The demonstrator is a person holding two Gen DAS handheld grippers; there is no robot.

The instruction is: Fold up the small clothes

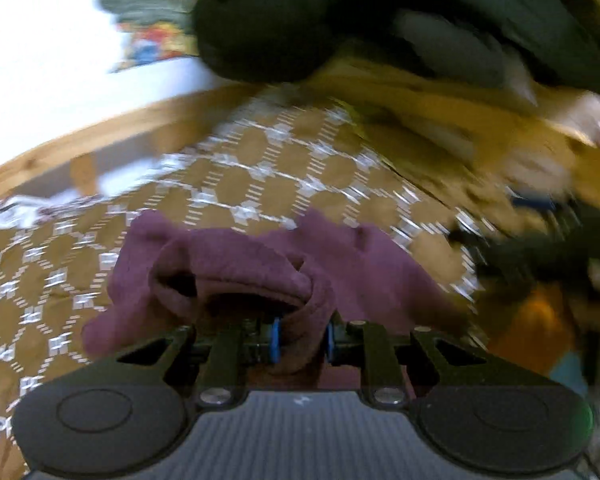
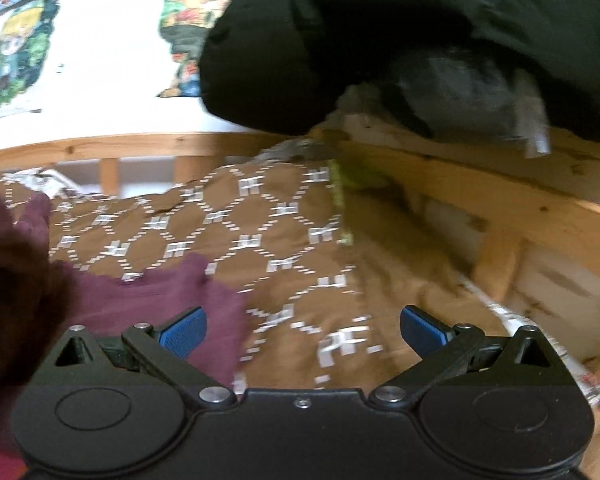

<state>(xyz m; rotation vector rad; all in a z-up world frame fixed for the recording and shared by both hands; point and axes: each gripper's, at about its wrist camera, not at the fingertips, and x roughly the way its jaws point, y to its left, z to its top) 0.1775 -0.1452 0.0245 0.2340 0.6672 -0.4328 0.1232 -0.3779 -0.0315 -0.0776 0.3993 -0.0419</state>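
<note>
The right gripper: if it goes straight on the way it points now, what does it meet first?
Probably the brown patterned bedspread. The right gripper stands open and empty, with only that cloth ahead. The purple garment lies off to its left. Blur makes depth uncertain.

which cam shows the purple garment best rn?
Left wrist. The purple garment fills the centre there, bunched, with a fold pinched in the left hand-held gripper. Right wrist catches only part of it at the left edge, beside the open right hand-held gripper.
</note>
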